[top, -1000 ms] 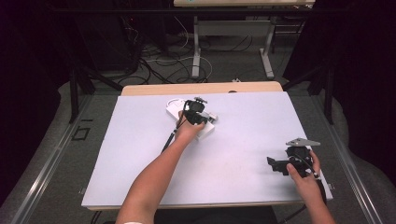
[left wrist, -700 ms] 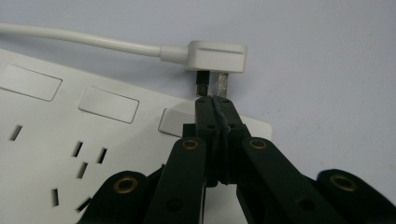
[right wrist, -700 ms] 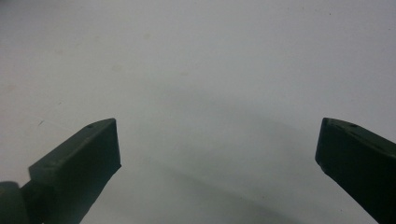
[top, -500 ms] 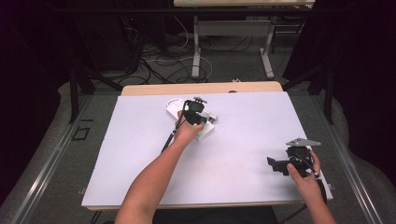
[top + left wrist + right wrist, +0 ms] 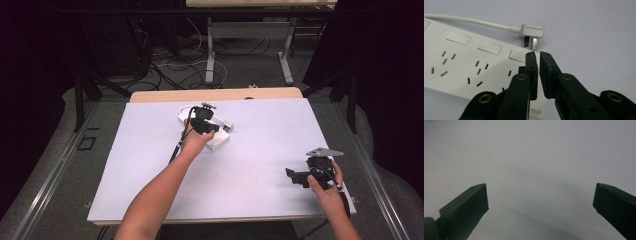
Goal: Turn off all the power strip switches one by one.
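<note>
A white power strip lies on the white table, with several socket rows facing up. Its white cord ends in a flat white plug lying loose on the table just past the strip. My left gripper hovers over the strip's end. Its jaws have just been opening and stand a narrow slit apart with nothing between them. My right gripper rests near the table's front right corner, jaws wide open over bare table.
The white table top has a wooden strip along its far edge. Beyond it are a dark floor, cables and another table's legs. A black cable trails from the left gripper along the forearm.
The left gripper has lifted slightly off the power strip. The right hand and gripper have stayed where they were.
</note>
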